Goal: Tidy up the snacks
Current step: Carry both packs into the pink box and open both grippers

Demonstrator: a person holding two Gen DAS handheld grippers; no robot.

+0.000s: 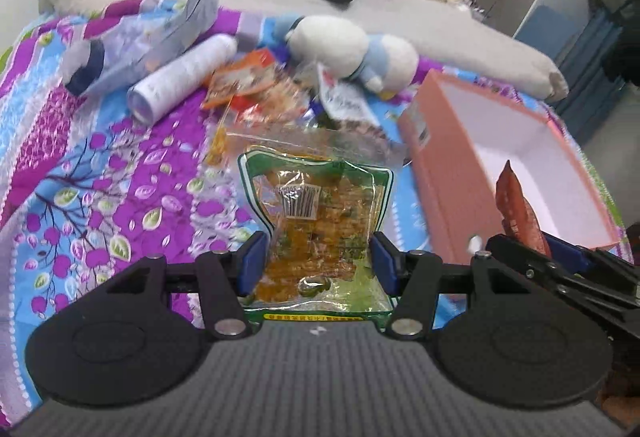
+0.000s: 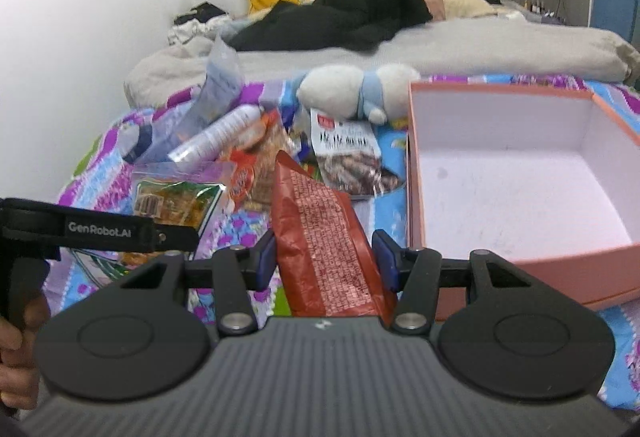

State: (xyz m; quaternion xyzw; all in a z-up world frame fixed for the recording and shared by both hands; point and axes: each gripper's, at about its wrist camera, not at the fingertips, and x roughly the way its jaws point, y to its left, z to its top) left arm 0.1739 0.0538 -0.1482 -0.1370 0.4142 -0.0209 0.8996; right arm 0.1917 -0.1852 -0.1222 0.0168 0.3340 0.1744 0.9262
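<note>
My left gripper (image 1: 318,261) is shut on a clear green-edged snack pack (image 1: 320,213) of orange pieces with a barcode, lifted off the bedspread. My right gripper (image 2: 324,261) is shut on a red snack packet (image 2: 320,237) covered in small print, held upright left of the pink box (image 2: 416,173). The box is open, white inside and empty in the right wrist view. In the left wrist view the red packet (image 1: 516,209) and the right gripper (image 1: 560,257) appear at the right, by the box (image 1: 448,173). More snack packs (image 1: 260,93) lie in a heap beyond.
A white-and-blue plush toy (image 1: 352,49), a white tube (image 1: 184,77) and a clear plastic bag (image 1: 200,9) lie on the flowered bedspread (image 1: 100,177). Grey bedding and black clothes (image 2: 348,13) are behind. A hand (image 2: 16,349) holds the left gripper's handle.
</note>
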